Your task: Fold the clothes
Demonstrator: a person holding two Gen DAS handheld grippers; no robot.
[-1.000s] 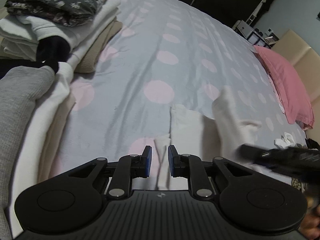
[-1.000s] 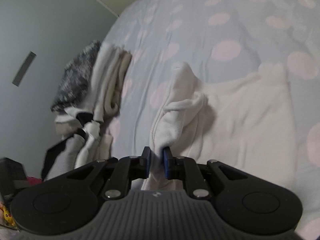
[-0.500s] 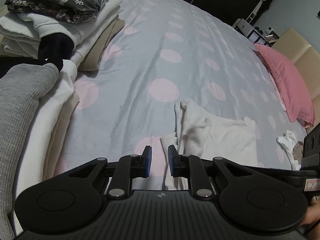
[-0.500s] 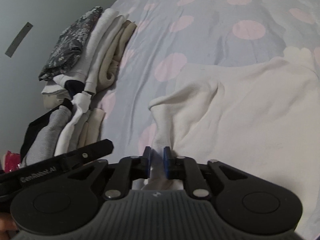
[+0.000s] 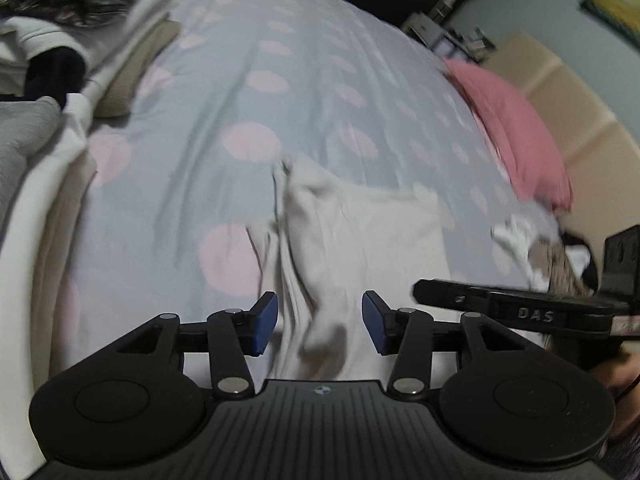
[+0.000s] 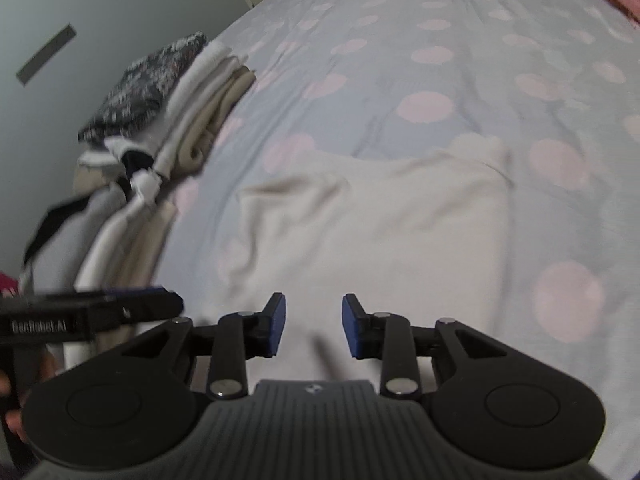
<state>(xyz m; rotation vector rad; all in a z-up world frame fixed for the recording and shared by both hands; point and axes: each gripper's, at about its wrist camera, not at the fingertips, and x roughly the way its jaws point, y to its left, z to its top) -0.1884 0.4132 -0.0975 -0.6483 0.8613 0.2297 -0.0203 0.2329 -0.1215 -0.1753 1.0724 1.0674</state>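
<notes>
A cream garment (image 5: 360, 232) lies folded on the grey bedspread with pink dots; in the right wrist view the same cream garment (image 6: 372, 220) spreads as a flat rectangle. My left gripper (image 5: 319, 326) hangs open just above its near edge, with a bunched fold of the cloth between the fingers but not clamped. My right gripper (image 6: 313, 326) is open over the near side of the cloth, holding nothing. The right gripper's finger (image 5: 500, 310) shows at the right of the left wrist view; the left gripper's finger (image 6: 92, 314) shows at the left of the right wrist view.
Stacks of folded clothes (image 5: 48, 92) line the left edge of the bed, topped by a dark floral piece (image 6: 148, 80). A pink pillow (image 5: 516, 136) lies at the far right, with a small white cloth (image 5: 516, 236) and dark items near it. The bedspread (image 5: 280, 40) stretches beyond.
Both grippers were shut on the cream garment's edge and have opened, letting it go. The lifted cloth has dropped flat onto the bed.
</notes>
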